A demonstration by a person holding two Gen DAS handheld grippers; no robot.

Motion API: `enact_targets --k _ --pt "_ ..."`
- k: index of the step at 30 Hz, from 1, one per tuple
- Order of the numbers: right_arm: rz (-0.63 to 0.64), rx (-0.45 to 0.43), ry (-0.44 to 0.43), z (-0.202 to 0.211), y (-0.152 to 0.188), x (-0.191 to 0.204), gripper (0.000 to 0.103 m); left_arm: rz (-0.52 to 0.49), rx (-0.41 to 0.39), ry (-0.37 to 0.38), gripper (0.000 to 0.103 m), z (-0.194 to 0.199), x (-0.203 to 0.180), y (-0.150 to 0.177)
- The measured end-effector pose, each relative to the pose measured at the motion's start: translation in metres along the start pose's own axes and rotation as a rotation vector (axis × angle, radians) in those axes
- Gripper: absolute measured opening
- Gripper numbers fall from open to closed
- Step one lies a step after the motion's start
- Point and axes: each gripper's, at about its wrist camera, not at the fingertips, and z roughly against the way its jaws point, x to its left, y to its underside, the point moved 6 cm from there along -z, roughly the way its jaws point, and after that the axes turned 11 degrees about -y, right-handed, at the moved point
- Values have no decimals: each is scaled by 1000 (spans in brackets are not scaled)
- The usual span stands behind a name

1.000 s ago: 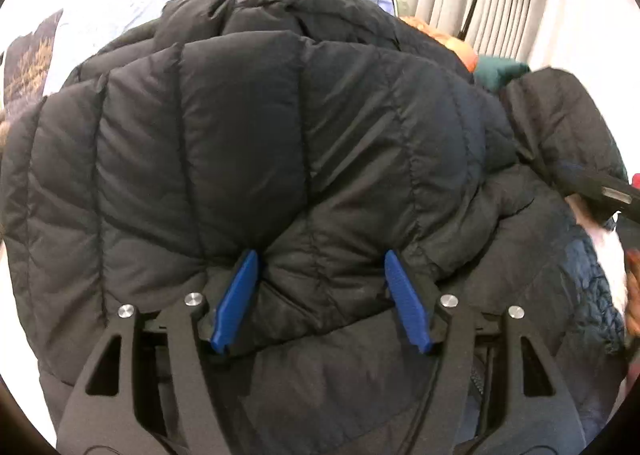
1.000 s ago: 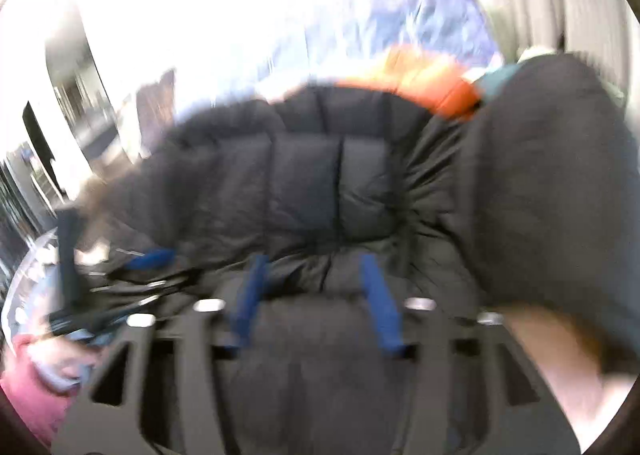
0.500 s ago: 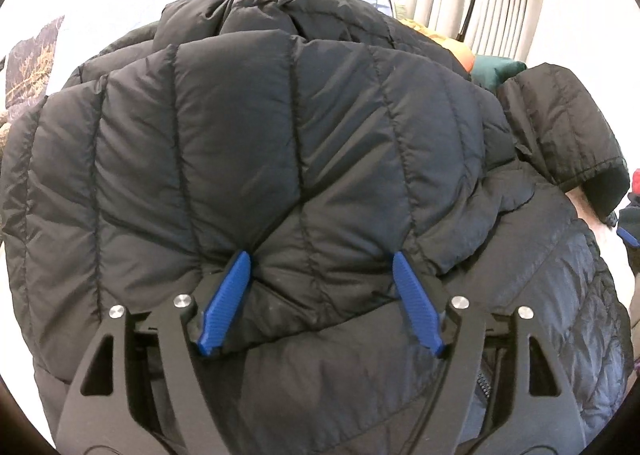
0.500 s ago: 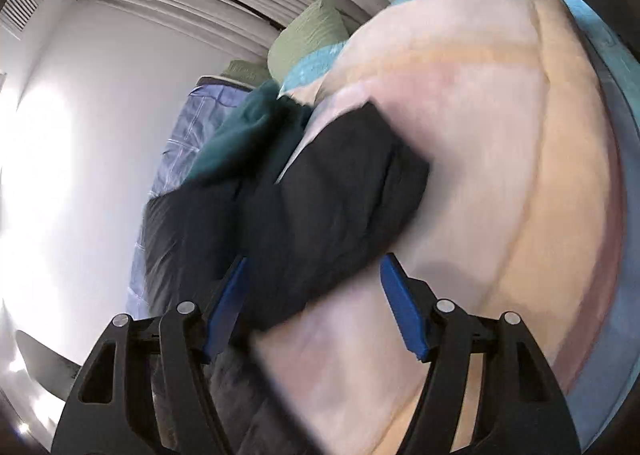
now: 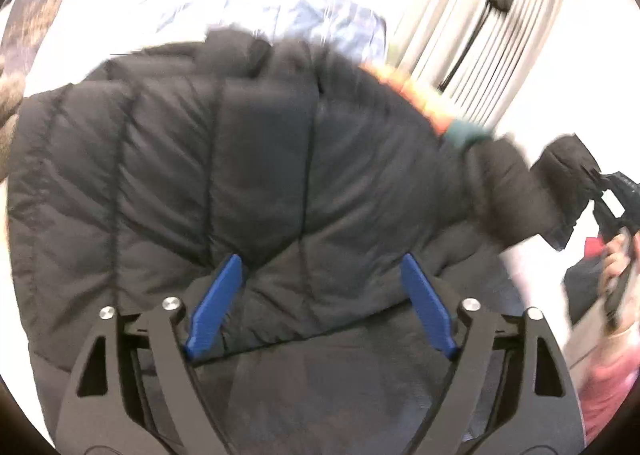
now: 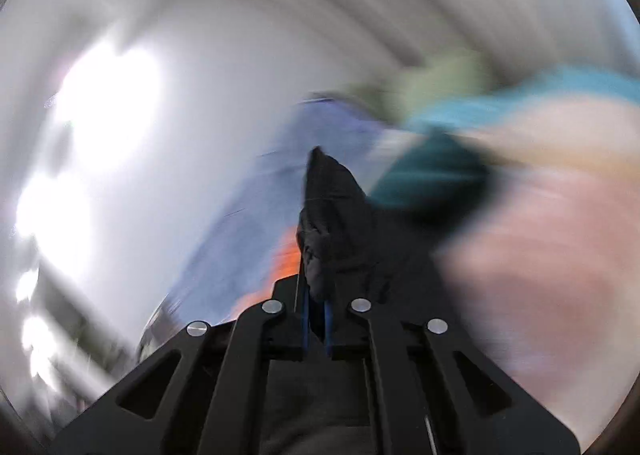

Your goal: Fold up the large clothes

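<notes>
1. Left gripper (image 5: 320,307): nearest item in the left wrist view. Blue pads spread wide and opening; a bulge of quilted cloth sits between them, but the pads do not appear to press it.

2. Black puffer jacket (image 5: 248,175): task garment, bulky, piled directly ahead of and under the left gripper, quilt seams running away from the camera. One sleeve (image 5: 532,195) stretches off to the right, its long axis crosswise to the left gripper.

3. Right gripper (image 6: 316,319): pads pressed together, pinching a black fold of the jacket, presumably the sleeve end, which rises ahead of the fingers. In the left wrist view it shows at the far right edge, held in a hand (image 5: 616,267).

4. Judgement: the right hand has the sleeve, so bringing it across the body falls to that side; the left is nearer the body.

5. Beyond: orange cloth (image 5: 408,91), blue patterned bedding (image 5: 312,23), pale curtain (image 5: 496,7). Right wrist view heavily blurred.
</notes>
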Motion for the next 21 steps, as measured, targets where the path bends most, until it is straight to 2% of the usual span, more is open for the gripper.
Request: enact_targets --k 2,4,6,8,10,14,15,18,21 --pt "152 83 -138 -27 24 72 5 57 -49 35 89 29 14 -14" --pt "261 177 -246 -51 50 120 5 83 -94 40 91 52 29 -21" --pt "372 314 -353 -82 101 168 5 101 -142 24 93 77 46 -24" --pt "449 420 -392 -105 150 189 5 119 -179 7 94 99 68 -22" --pt "481 529 -406 -123 198 195 5 159 -198 18 95 111 85 -20" --pt "517 687 -395 -145 264 188 5 281 -148 184 96 110 104 -13" --pt "531 711 -391 -146 280 188 5 303 -136 203 96 105 105 -14" --pt "555 751 -388 -154 298 182 5 311 -85 262 97 88 98 -15" --pt "592 786 -389 -161 307 180 8 294 -9 271 97 62 77 -16"
